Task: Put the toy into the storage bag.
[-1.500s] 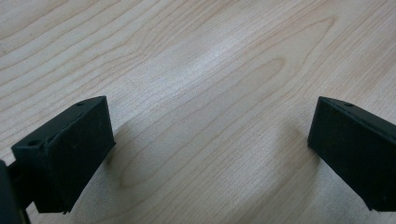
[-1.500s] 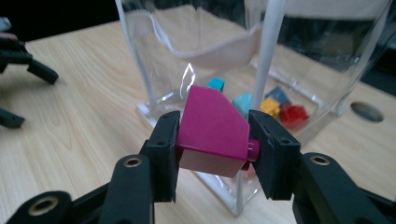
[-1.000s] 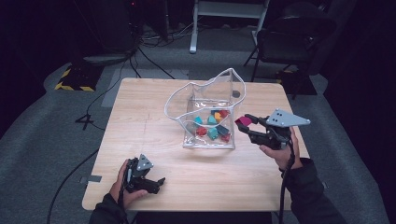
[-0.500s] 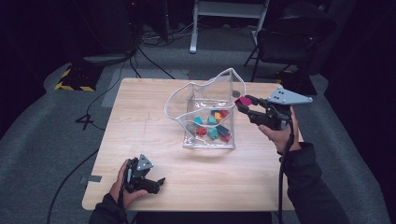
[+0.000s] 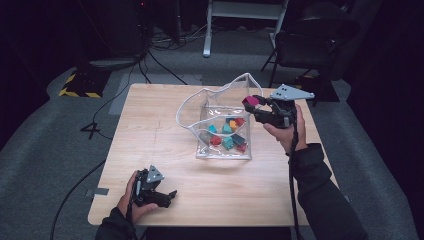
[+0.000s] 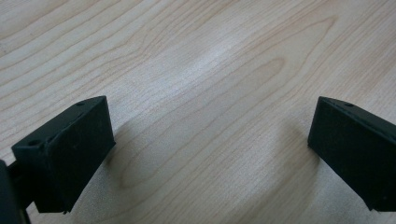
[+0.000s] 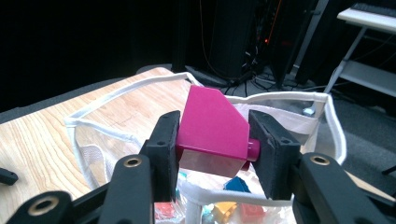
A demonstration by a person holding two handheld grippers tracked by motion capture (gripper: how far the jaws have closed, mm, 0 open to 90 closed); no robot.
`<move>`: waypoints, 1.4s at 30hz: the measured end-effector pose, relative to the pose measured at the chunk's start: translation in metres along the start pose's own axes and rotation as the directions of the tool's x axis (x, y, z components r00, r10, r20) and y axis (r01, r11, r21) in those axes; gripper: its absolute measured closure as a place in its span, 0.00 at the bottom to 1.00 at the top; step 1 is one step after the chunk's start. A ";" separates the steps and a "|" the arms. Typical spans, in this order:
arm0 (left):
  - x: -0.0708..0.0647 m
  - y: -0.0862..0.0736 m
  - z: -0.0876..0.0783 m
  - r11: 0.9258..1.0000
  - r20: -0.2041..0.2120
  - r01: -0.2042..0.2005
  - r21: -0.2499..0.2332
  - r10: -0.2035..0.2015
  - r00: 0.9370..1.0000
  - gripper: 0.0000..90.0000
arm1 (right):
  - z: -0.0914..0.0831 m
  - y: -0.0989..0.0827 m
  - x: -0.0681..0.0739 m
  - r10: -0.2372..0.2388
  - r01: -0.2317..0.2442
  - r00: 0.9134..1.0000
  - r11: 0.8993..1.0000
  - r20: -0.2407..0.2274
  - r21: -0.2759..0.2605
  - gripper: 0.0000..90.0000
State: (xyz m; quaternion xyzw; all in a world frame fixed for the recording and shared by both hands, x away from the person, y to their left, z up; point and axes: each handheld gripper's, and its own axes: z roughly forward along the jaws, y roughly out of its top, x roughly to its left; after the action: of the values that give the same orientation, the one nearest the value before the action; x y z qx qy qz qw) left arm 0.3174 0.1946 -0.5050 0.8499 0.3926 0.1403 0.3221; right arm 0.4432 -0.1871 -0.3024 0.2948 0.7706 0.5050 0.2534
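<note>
- Right gripper (image 7: 212,140) clamped on magenta block (image 7: 212,133), held over the near rim of the clear bag (image 5: 200,107).
- Bag sits mid-table (image 5: 150,115), coloured blocks (image 5: 227,135) inside.
- Left gripper (image 6: 210,144) jaws apart, nothing between them, resting at the front edge.

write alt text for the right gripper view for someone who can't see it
A magenta block with a slanted top is clamped between the two black jaws of the right tool, held just above the white-edged rim of a clear mesh bag. Small coloured blocks lie inside the bag, which sits on a wooden table in a dark room.
</note>
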 end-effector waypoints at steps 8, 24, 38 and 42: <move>0.000 0.000 0.000 1.000 0.005 0.002 0.003 -0.002 1.000 0.00 | 0.019 0.003 0.002 -0.009 0.008 1.000 0.999 0.019 0.047 0.62; 0.000 0.000 0.000 1.000 0.001 0.000 0.002 0.000 1.000 0.01 | 0.038 -0.001 0.005 -0.012 0.007 0.999 0.995 0.051 0.097 0.58; 0.000 0.000 0.000 1.000 0.002 0.000 0.000 0.000 1.000 0.00 | 0.005 -0.005 0.008 -0.034 0.032 0.998 0.999 0.045 0.044 0.47; 0.000 0.000 0.000 1.000 0.001 0.000 0.001 0.000 1.000 0.00 | -0.005 -0.009 0.008 -0.037 0.036 0.999 0.999 0.033 0.039 0.40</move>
State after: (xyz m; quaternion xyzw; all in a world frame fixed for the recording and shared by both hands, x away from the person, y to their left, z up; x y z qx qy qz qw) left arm 0.3174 0.1946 -0.5049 0.8502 0.3923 0.1398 0.3220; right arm 0.4324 -0.1874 -0.3094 0.2941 0.7810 0.4804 0.2698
